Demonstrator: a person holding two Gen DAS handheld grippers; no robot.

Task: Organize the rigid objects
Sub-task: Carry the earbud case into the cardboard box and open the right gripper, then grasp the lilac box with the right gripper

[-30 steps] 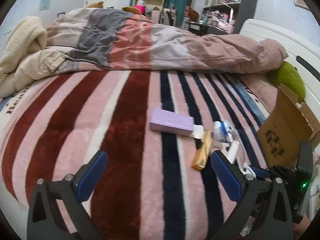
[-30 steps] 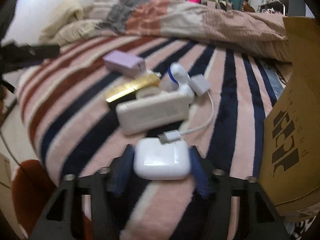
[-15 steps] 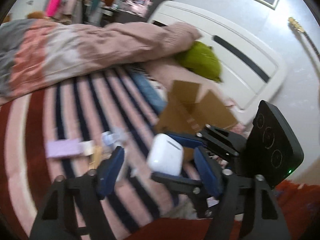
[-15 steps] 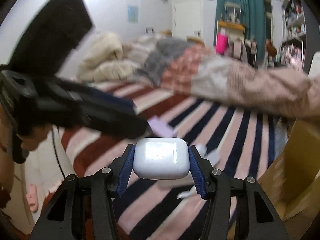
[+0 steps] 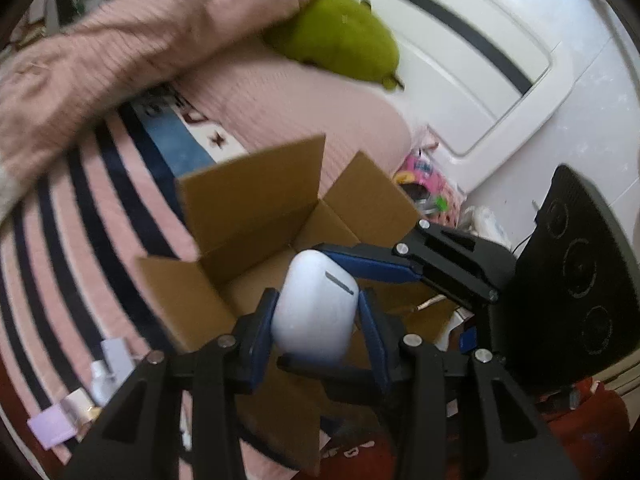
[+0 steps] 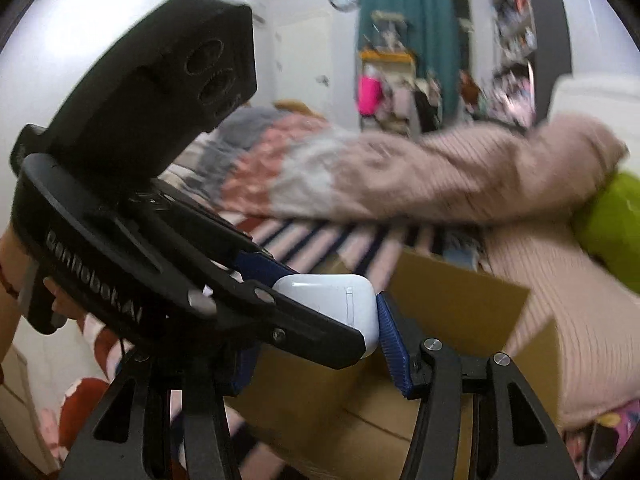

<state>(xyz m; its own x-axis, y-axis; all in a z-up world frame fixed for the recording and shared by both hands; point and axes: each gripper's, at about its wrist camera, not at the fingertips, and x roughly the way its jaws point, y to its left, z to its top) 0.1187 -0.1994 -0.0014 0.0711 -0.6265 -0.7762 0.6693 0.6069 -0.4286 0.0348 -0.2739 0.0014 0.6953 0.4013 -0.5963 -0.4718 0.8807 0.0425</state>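
Note:
A white earbud case (image 5: 316, 308) hangs above the open cardboard box (image 5: 248, 208) on the striped bed. My right gripper (image 6: 324, 320) is shut on it, one blue pad (image 6: 390, 332) against its right side. In the left wrist view this gripper reaches in from the right, with a blue finger (image 5: 360, 266) over the case. My left gripper (image 5: 318, 306) is closing crosswise on the same case (image 6: 340, 300), and its blue pads (image 5: 264, 320) lie against both flanks. The left gripper's black body hides the case's left half in the right wrist view.
A green plush (image 5: 344, 36) and a rumpled pink quilt (image 5: 120, 60) lie beyond the box, by the white headboard (image 5: 480, 60). A lilac box (image 5: 50, 426) and a white adapter (image 5: 114, 356) rest on the striped blanket at lower left. A hand (image 6: 8, 272) holds the left gripper.
My right gripper lifted the case off the blanket and carried it over the box. My left gripper swung from the bed items to the box and closed from wide open around the case.

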